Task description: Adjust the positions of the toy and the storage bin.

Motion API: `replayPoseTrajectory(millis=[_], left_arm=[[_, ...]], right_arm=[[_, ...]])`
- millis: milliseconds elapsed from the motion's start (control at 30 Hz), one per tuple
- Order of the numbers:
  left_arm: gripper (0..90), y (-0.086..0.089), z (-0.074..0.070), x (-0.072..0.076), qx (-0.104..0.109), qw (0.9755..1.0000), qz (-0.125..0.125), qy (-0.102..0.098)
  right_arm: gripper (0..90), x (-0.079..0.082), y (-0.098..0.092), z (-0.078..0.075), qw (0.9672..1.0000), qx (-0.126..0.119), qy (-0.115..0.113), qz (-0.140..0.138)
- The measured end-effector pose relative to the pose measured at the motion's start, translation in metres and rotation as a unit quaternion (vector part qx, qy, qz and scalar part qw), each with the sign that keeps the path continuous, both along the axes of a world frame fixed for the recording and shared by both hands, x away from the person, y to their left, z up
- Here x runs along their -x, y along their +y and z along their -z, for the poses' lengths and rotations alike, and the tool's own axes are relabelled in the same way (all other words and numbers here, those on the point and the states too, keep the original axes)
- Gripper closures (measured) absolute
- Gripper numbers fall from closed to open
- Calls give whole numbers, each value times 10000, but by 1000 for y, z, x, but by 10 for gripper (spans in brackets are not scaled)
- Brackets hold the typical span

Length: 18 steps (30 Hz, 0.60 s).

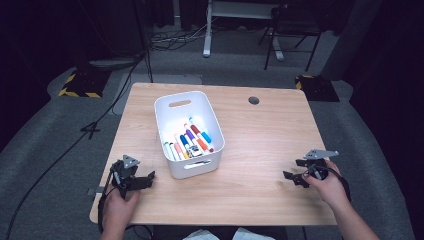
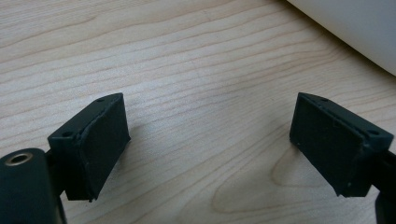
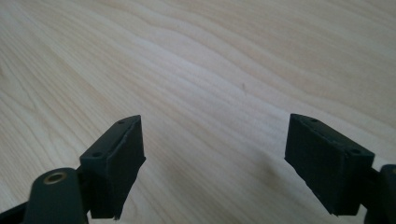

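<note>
On table (image 1: 260, 145), white bin (image 1: 172, 112), long axis running away, 2 tools spread wide

The wooden desk (image 1: 260, 150) had a round cable hole (image 1: 254, 100) at its one o'clock corner. Beyond it, on the grey floor (image 1: 50, 130), a chair (image 1: 292, 30) stood at twelve o'clock, with black cables (image 1: 80, 135) trailing at nine.
</note>
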State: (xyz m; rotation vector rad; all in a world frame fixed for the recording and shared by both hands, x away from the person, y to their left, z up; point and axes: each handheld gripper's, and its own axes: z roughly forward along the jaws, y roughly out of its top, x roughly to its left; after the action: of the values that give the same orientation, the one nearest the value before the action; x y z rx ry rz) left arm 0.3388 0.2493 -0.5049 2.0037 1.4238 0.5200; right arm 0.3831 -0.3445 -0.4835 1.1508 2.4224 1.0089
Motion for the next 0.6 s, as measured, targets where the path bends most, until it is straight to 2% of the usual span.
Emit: replayPoseTrajectory(millis=[67,167,233,300,333,400,600], left_arm=[[120,0,0,0,5,10000,0,-1],[120,0,0,0,7,10000,-7,-3],[120,0,0,0,4,10000,-9,-4],[120,0,0,0,5,10000,-11,-5],[120,0,0,0,4,10000,-8,-4],[120,0,0,0,-1,10000,-2,-1],[120,0,0,1,4,10000,-7,-10]], right_arm=[[205,4,-1,5,10000,12,-35,-33],[203,11,-1,13,9999,-95,-72,13],[203,15,-3,17,9996,-101,-255,13],[202,17,-3,18,9994,-140,-305,38],[203,20,-4,20,9991,-113,-411,45],[198,23,-3,21,9989,-17,-473,13],[198,25,-3,21,9988,11,-479,36]])
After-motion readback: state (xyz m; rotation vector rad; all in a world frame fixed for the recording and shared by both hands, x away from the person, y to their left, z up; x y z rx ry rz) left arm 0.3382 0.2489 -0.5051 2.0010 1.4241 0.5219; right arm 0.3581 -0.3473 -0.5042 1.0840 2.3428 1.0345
